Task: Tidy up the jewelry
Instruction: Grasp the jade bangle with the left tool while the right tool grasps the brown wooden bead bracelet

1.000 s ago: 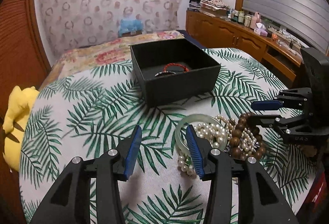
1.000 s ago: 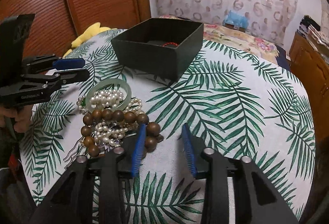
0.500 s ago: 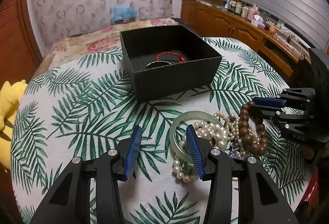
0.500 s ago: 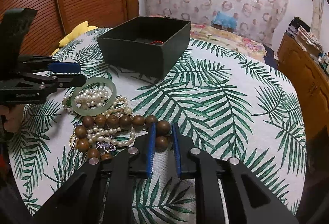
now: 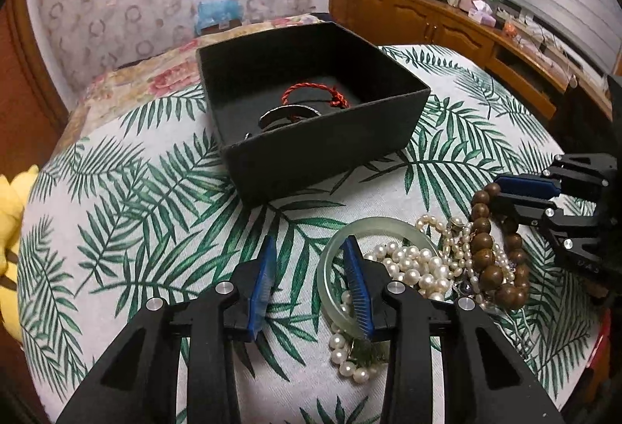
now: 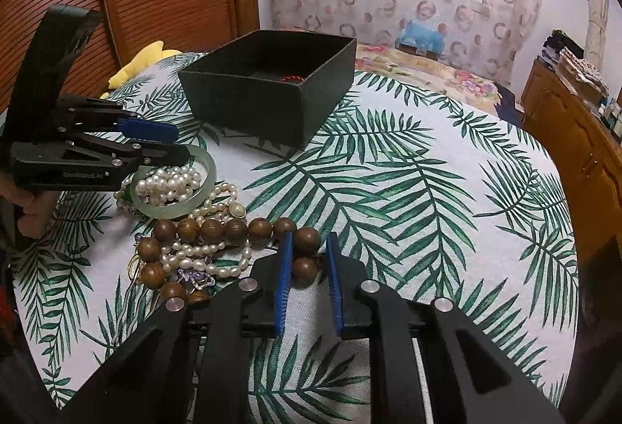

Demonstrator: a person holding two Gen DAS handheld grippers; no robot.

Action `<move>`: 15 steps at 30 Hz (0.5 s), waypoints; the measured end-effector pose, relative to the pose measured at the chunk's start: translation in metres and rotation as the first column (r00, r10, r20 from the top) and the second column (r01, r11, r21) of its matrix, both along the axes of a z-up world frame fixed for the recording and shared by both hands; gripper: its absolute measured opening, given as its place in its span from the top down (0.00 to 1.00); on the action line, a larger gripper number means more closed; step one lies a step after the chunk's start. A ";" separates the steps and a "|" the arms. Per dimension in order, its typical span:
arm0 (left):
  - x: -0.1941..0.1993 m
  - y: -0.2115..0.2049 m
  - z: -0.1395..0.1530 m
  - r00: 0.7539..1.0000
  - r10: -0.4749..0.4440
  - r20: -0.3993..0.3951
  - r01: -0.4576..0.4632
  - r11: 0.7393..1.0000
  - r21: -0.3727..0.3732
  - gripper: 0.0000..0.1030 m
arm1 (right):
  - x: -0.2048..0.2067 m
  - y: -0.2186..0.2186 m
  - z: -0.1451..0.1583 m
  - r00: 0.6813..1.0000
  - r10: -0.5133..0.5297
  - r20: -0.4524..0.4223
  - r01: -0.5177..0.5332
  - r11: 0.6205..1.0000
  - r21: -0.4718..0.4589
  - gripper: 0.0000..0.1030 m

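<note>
A jewellery pile lies on the palm-leaf cloth: a pale jade bangle (image 5: 381, 225) (image 6: 210, 171), pearl strands (image 5: 404, 264) (image 6: 171, 183) and a brown wooden bead bracelet (image 5: 482, 241) (image 6: 212, 229). My left gripper (image 5: 311, 268) (image 6: 180, 143) straddles the bangle's near rim, one finger inside the ring and one outside. Its jaws are closing, and the pads are still apart from the rim. My right gripper (image 6: 309, 268) (image 5: 499, 191) is shut on the wooden bead bracelet at the pile's edge. Behind stands a black box (image 5: 322, 159) (image 6: 252, 101) holding a red cord bracelet (image 5: 311, 89) and a dark bangle (image 5: 287, 113).
The round table (image 6: 388, 171) drops off on every side. A yellow plush toy (image 5: 11, 229) (image 6: 136, 62) sits past its edge. A floral bed (image 5: 155, 78) lies behind the box, and a wooden sideboard (image 5: 447, 31) runs along the window wall. A hand (image 6: 31, 214) holds the left gripper.
The left gripper moved forward over the jade bangle and its jaws narrowed around the rim. The right gripper's jaws closed onto the wooden beads and have held still since.
</note>
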State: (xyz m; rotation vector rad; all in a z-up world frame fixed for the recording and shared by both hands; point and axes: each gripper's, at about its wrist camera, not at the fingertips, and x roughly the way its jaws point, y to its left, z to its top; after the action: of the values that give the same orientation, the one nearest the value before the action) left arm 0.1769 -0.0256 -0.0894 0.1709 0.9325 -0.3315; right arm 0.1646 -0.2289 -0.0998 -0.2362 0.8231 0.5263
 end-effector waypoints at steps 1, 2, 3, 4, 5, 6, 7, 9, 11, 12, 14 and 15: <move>0.000 -0.002 0.000 1.000 -0.010 0.008 0.010 1.000 0.011 0.69 | 0.000 0.000 0.000 1.000 -0.001 0.000 0.001 1.000 0.000 0.82; -0.001 -0.003 0.000 1.000 -0.019 0.012 0.018 1.000 0.012 0.78 | 0.000 0.000 0.000 1.000 -0.001 0.000 0.001 1.000 0.000 0.82; -0.001 -0.004 0.000 1.000 -0.028 0.011 0.028 1.000 0.006 0.84 | 0.000 0.000 0.000 1.000 -0.002 0.000 0.002 1.000 0.000 0.82; -0.002 -0.004 0.001 1.000 -0.028 0.010 0.028 1.000 0.006 0.91 | 0.000 0.000 0.000 1.000 -0.002 0.000 0.002 1.000 0.000 0.82; -0.002 -0.004 0.001 1.000 -0.028 0.011 0.028 1.000 0.008 0.92 | 0.000 -0.001 0.000 1.000 -0.003 0.000 0.003 1.000 0.001 0.82; -0.003 -0.004 0.002 0.999 -0.029 0.017 0.029 1.000 0.006 0.92 | 0.001 -0.001 0.000 1.000 -0.003 -0.001 0.003 1.000 0.002 0.82; -0.005 -0.003 0.003 0.999 -0.026 0.023 0.026 1.000 -0.001 0.92 | 0.000 -0.001 0.000 1.000 -0.002 -0.001 0.002 1.000 0.002 0.82; -0.012 0.001 0.007 0.999 -0.004 0.049 0.004 1.000 -0.014 0.93 | 0.001 -0.001 0.000 1.000 -0.002 -0.003 0.002 1.000 0.005 0.82; -0.023 0.004 0.013 0.997 0.012 0.080 -0.010 1.000 -0.030 0.93 | 0.000 -0.001 0.000 1.000 -0.002 -0.004 0.002 1.000 0.006 0.82; -0.030 0.006 0.019 0.994 0.024 0.105 -0.020 0.999 -0.042 0.93 | 0.000 -0.001 0.000 1.000 -0.003 -0.005 0.003 1.000 0.007 0.82; -0.040 0.008 0.026 0.989 0.042 0.142 -0.036 0.998 -0.049 0.93 | 0.001 -0.002 0.000 1.000 -0.003 -0.007 0.003 1.000 0.010 0.82; -0.045 0.009 0.030 0.986 0.053 0.161 -0.045 0.998 -0.053 0.93 | 0.001 -0.002 0.000 1.000 -0.003 -0.008 0.003 1.000 0.011 0.81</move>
State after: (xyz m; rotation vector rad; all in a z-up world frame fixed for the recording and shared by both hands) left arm 0.1322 -0.0170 -0.0595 0.1273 0.7658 -0.2903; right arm 0.1654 -0.2306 -0.1001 -0.2227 0.8281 0.5290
